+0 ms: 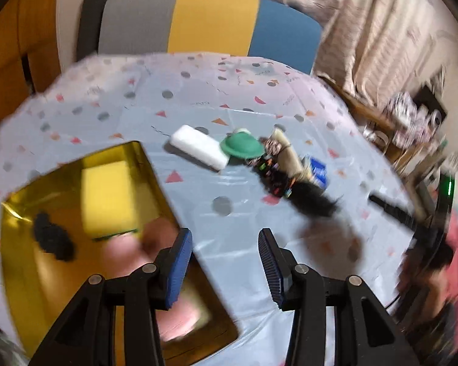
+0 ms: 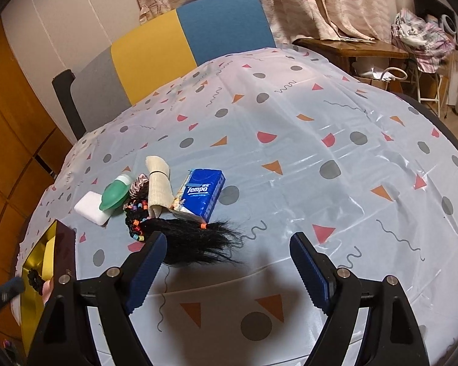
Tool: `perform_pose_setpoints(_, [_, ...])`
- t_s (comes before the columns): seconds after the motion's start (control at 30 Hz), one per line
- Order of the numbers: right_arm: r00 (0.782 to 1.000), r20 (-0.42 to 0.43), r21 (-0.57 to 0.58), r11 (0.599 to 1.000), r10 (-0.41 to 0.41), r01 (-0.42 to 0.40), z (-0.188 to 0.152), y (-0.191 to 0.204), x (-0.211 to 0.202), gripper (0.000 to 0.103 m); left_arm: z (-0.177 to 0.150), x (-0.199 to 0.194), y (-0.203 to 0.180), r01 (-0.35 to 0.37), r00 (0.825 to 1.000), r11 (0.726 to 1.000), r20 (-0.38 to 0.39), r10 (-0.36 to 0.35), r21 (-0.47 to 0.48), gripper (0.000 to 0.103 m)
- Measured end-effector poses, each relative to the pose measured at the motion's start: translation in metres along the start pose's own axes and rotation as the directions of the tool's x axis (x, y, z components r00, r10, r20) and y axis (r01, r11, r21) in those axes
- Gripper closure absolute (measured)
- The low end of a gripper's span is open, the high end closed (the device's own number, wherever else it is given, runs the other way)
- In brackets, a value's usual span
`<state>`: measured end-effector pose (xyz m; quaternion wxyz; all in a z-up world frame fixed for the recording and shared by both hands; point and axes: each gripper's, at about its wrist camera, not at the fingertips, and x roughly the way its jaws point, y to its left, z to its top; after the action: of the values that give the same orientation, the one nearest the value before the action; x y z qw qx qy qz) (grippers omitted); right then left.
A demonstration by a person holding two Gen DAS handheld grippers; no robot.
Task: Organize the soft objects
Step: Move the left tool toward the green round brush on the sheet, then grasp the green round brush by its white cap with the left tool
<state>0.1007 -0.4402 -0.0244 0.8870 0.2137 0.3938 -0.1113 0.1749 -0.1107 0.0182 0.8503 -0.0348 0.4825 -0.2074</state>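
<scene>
- Left wrist view: left gripper [image 1: 226,262] released and empty beside the shiny gold tray [image 1: 21,213], which already collects a yellow sponge block [image 1: 107,198], black scrunchie [image 1: 53,241] and blurred pink soft thing [image 1: 155,274].
- Right wrist view: right gripper [image 2: 226,271] spread wide and empty just short of the black hair tuft [image 2: 198,241], likely the next pick; the white foam block [image 2: 91,207], green cup [image 2: 114,193] and blue tissue pack [image 2: 201,195] lie past it on the confetti-print plastic tablecloth [image 2: 320,152], with a chair [image 2: 168,52] and curtains [image 2: 290,0] beyond.

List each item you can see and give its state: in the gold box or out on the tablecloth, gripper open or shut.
Yellow sponge: in the gold box.
Black scrunchie: in the box.
White sponge: on the tablecloth.
Tempo tissue pack: on the tablecloth.
Black hairpiece: on the tablecloth.
Left gripper: open, empty.
Right gripper: open, empty.
</scene>
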Motion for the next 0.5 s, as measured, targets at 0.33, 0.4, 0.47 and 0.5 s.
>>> perform_pose_setpoints(0.33, [0.999,-0.008,-0.021,0.999,0.046,-0.047,0.0,0.009,-0.001,0.016,0.076,0.064,0.008,-0.005,0.999,0.981,-0.049,-0.005,-0.192,0.058])
perform_pose_setpoints(0.4, [0.998,-0.016,-0.015,0.999,0.052,-0.053,0.0,0.009,0.001,0.015,0.085,0.077,0.004,-0.001,0.998,0.981,-0.06,-0.01,-0.192,0.058])
perform_pose_setpoints(0.47, [0.998,-0.028,-0.004,0.998,0.063,-0.063,0.0,0.008,0.002,0.015,0.094,0.089,-0.002,0.001,0.997,0.983,-0.07,-0.014,-0.182,0.058])
perform_pose_setpoints(0.5, [0.997,-0.029,-0.001,0.998,0.067,-0.067,0.0,0.008,0.002,0.015,0.099,0.097,-0.007,0.008,0.997,0.986,-0.076,-0.021,-0.168,0.058])
